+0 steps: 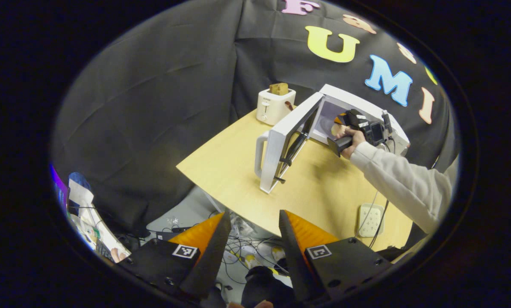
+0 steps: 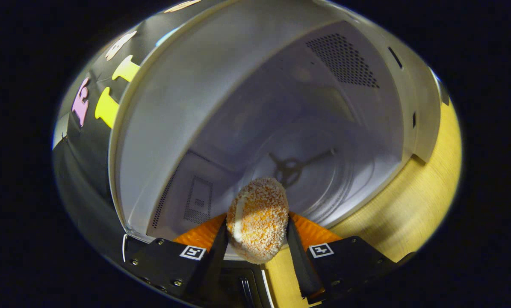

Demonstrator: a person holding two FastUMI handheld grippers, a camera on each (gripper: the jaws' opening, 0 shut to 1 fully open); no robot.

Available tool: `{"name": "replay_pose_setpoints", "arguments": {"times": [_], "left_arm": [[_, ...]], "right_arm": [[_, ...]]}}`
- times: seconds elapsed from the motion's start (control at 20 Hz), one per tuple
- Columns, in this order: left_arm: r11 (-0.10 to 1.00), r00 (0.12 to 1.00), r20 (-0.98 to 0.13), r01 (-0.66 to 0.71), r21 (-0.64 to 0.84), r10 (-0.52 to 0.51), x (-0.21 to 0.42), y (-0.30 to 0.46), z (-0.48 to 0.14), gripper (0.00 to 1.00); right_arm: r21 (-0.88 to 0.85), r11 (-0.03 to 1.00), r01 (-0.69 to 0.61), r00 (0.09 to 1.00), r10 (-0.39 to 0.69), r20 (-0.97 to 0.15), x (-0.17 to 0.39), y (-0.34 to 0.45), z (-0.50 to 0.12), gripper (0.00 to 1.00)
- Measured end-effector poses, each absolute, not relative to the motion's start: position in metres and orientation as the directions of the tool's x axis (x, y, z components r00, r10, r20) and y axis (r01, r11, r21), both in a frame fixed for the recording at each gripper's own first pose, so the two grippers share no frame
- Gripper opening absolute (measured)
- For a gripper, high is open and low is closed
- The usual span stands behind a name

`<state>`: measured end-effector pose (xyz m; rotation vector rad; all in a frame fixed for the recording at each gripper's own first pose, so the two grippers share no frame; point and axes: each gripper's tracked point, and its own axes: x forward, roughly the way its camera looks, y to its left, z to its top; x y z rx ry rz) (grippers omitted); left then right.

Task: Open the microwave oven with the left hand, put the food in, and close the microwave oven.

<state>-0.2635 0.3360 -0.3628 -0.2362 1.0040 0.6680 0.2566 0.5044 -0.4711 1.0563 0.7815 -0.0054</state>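
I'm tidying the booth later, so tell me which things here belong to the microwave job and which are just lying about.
Part of the job:
- microwave, its door open
- breaded food, held in the right gripper at the microwave's mouth
- left gripper, open and held back off the table

Just lying about:
- toaster with bread in it
- power strip
- cables on the floor

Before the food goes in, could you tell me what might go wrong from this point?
1. The right tongs hold the crumbed food at the microwave opening, not yet over the glass turntable; released now, it could land on the sill or roll out onto the table.
2. The left tongs hang open, well back from the open door, which nothing steadies; it might swing toward the person's sleeve.
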Motion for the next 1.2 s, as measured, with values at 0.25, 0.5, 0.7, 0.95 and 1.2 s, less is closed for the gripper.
{"name": "replay_pose_setpoints", "arguments": {"times": [0.25, 0.5, 0.7, 0.95, 1.2], "left_arm": [[0.782, 0.359, -0.840, -0.612, 0.117, 0.406, -0.259, 0.333, -0.365, 0.72], [0.773, 0.352, -0.844, -0.625, 0.110, 0.404, -0.261, 0.332, -0.370, 0.78], [0.771, 0.367, -0.833, -0.627, 0.107, 0.414, -0.256, 0.335, -0.365, 0.78], [0.780, 0.394, -0.809, -0.613, 0.121, 0.436, -0.257, 0.347, -0.357, 0.78], [0.788, 0.459, -0.763, -0.607, 0.104, 0.454, -0.251, 0.387, -0.348, 0.78]], "right_arm": [[0.693, 0.600, 0.401, 0.762, 0.202, -0.616, 0.284, 0.484, -0.507, 0.72], [0.655, 0.639, 0.404, 0.791, 0.116, -0.601, 0.295, 0.478, -0.525, 0.78], [0.659, 0.650, 0.377, 0.797, 0.134, -0.588, 0.294, 0.481, -0.525, 0.85], [0.704, 0.639, 0.311, 0.809, 0.210, -0.549, 0.267, 0.474, -0.481, 0.98], [0.729, 0.661, 0.181, 0.721, 0.415, -0.555, 0.193, 0.477, -0.458, 0.98]]}}
